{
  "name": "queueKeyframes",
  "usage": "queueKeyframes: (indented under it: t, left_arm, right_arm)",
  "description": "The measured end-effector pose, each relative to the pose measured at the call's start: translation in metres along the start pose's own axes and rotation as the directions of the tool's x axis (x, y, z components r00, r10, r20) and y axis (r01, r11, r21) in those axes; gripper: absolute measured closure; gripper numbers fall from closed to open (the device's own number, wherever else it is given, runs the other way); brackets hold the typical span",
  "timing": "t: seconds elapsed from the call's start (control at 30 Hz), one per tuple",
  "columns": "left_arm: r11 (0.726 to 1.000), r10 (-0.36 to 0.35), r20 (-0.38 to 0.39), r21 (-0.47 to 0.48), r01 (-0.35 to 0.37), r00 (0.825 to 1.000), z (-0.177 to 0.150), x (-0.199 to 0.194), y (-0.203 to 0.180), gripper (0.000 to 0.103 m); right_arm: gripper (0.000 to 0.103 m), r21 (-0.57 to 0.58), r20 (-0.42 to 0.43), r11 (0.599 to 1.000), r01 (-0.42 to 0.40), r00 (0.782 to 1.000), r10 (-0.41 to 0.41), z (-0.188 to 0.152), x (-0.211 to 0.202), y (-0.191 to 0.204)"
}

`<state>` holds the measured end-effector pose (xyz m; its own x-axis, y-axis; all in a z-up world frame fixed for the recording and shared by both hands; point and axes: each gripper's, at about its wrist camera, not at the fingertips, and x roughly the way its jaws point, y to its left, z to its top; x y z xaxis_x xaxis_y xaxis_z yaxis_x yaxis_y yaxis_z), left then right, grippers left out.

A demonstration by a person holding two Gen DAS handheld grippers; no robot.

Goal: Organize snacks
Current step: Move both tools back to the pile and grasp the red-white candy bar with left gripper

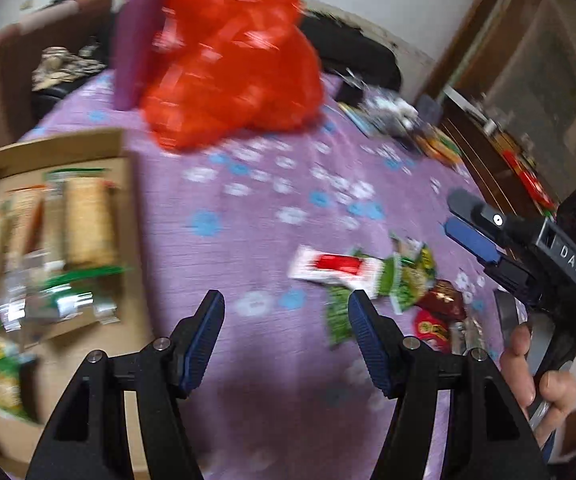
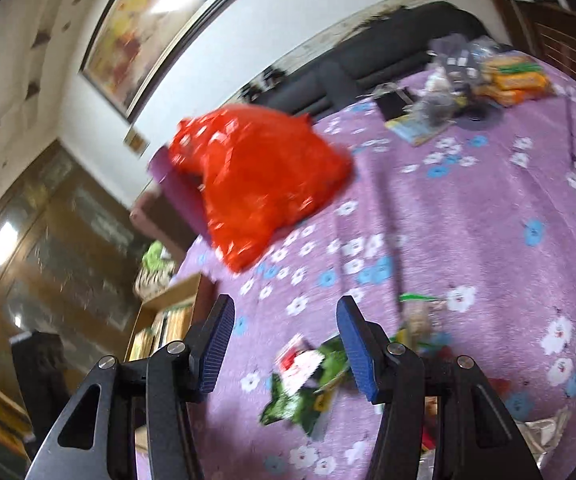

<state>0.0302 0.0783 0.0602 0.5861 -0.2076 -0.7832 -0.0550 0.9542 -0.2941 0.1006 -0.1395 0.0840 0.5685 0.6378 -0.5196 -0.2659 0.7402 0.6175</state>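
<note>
My left gripper [image 1: 285,312] hung wide open over the purple floral bedspread [image 1: 247,208], holding nothing; my right gripper [image 2: 285,320] was spread just as wide and equally empty. Just beyond my left fingertips lay a loose heap of snack packets [image 1: 388,288], with a white-and-red sachet [image 1: 334,268] stretched long-ways left to right across the left wrist view, and green packets [image 1: 412,276] crumpled just beside it toward my right gripper. I judged these sachets light, thin and limp, with slick film that would slide under a shallow pinch; the flat middle of the white-and-red one, taken across its short side, looked the surest hold. To my left stood the cardboard box [image 1: 67,148], already holding cracker packs [image 1: 87,220] laid side by side, their long axes running away from me. Farther off sat the red plastic bag [image 1: 231,60], slumped and soft, against a purple cushion [image 1: 139,32]. At the bed's far edge, well apart from the heap, more packets [image 2: 508,80] lay blurred beyond telling.
</note>
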Motion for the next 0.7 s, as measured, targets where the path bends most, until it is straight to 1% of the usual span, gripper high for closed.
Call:
queueKeyframes:
  t: [0.1,0.13,0.17,0.27,0.33,0.37,0.5,0.6,0.7]
  left_arm:
    - [0.999,-0.014,-0.074,0.028,0.016,0.997,0.006,0.033,-0.022,0.04]
    - [1.0,-0.002,-0.088,0.028,0.004,0.996,0.008,0.043,-0.026,0.04]
    - [1.0,0.007,-0.099,0.022,-0.005,0.995,0.009,0.05,-0.029,0.04]
    - [0.998,-0.046,-0.135,-0.038,0.041,0.99,0.02,0.074,-0.028,0.04]
    - [0.998,-0.048,-0.142,-0.054,0.041,0.989,0.024,0.084,-0.027,0.04]
    - [0.998,-0.051,-0.126,-0.044,0.046,0.991,0.025,0.086,-0.027,0.04]
    - [0.998,-0.057,-0.079,-0.013,0.056,0.995,0.024,0.083,-0.022,0.053]
    - [1.0,-0.006,-0.031,0.0,0.006,0.999,0.023,0.077,-0.009,0.053]
    - [0.999,0.04,0.004,-0.015,-0.04,0.999,0.026,0.074,0.004,0.053]
  right_arm:
    - [0.045,0.029,-0.001,1.0,0.009,1.0,-0.009,0.001,0.001,-0.006]
    - [0.045,0.036,-0.002,0.999,0.008,1.0,-0.008,0.001,0.001,-0.008]
    - [0.045,0.036,-0.004,0.999,0.009,1.0,-0.009,0.001,0.003,-0.01]
    - [0.045,0.033,0.0,0.999,0.017,1.0,-0.017,0.001,0.002,-0.01]
    - [0.045,0.029,0.005,0.999,0.019,1.0,-0.019,0.001,0.003,-0.01]
    - [0.045,0.027,0.006,0.999,0.022,1.0,-0.022,0.0,0.002,-0.009]
    - [0.045,0.022,-0.003,0.999,0.024,1.0,-0.024,-0.003,0.005,-0.009]
    - [0.045,0.01,-0.02,1.0,0.028,0.999,-0.028,-0.006,0.01,-0.007]
    - [0.045,-0.012,-0.044,0.999,0.037,0.998,-0.037,-0.011,0.017,-0.001]
